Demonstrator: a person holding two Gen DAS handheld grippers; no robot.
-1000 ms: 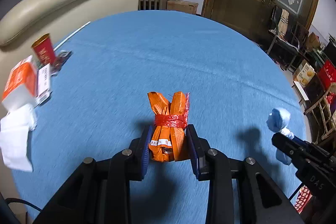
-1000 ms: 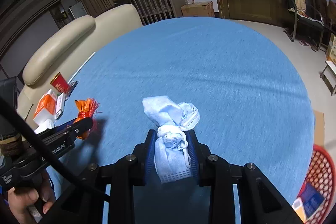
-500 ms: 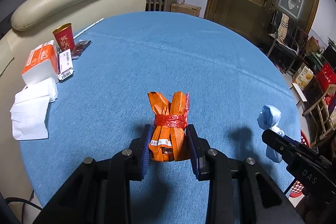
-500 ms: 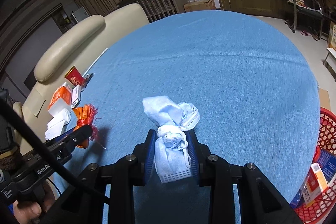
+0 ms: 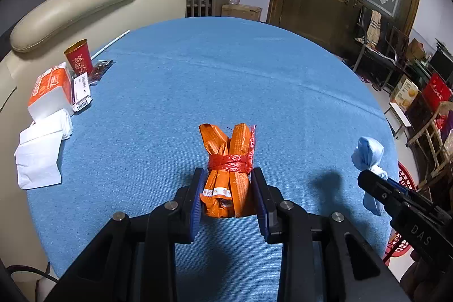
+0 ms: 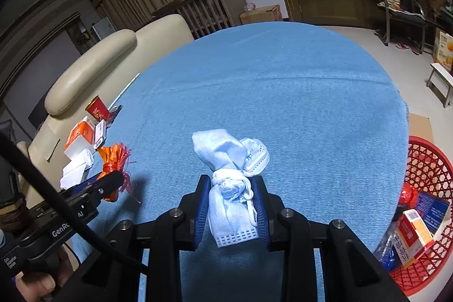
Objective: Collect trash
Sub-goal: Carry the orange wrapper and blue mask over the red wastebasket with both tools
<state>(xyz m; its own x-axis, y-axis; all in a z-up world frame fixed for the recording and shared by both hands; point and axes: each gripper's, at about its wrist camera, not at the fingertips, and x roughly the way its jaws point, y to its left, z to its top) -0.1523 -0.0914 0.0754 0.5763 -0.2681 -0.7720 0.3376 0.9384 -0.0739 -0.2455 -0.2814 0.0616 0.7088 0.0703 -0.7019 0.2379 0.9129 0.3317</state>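
Left hand-held gripper (image 5: 226, 196) clamped on orange wrapper bundle (image 5: 228, 169), right hand-held gripper (image 6: 230, 205) clamped on knotted blue mask (image 6: 230, 180), both above worktop (image 6: 297, 104); carry past right edge, release only over red basket (image 6: 424, 174).
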